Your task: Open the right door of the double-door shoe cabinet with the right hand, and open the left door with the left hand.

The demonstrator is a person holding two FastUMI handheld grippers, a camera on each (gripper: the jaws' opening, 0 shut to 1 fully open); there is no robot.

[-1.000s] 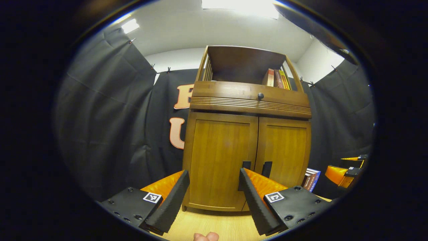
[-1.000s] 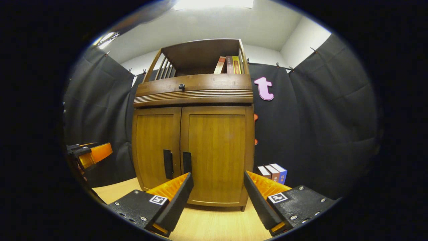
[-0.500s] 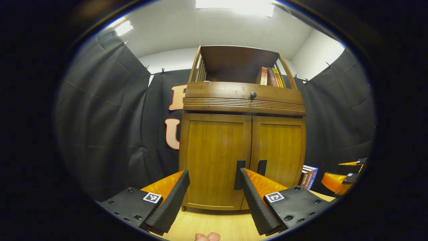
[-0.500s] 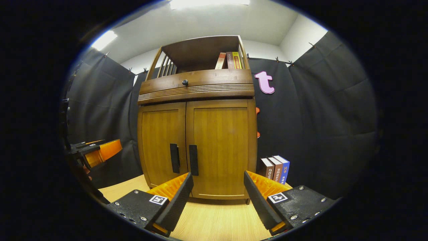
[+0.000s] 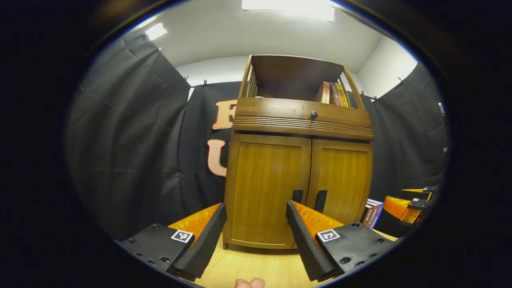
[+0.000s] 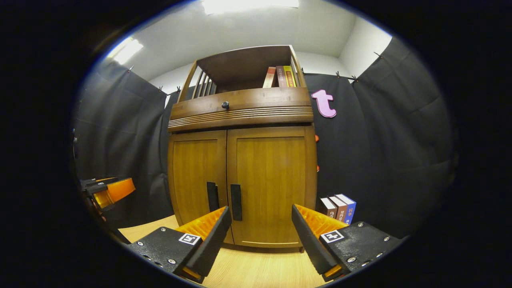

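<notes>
From where I stand, the left gripper (image 5: 256,212) hangs in front of the shoe cabinet (image 5: 300,116), fingers spread wide with nothing between them, short of the wood. Just past its right finger is the left door (image 5: 266,188), closed flat, its dark upright handle (image 5: 297,196) at the inner edge. Beside that, across the centre seam, sits the right door's handle (image 6: 236,202); the right door (image 6: 270,184) is closed too. The right gripper (image 6: 261,218) faces this door, also wide apart and empty, its left finger lying just below the handle in the right gripper view without touching it. The cabinet stands on a pale wooden tabletop (image 6: 256,272). Above the doors runs a drawer front with a small round knob (image 6: 225,105), and on the open shelf above it a few books (image 6: 282,77) lean at the right end. Farther right, three more books (image 6: 340,208) stand on the tabletop just beside the cabinet's side.
</notes>
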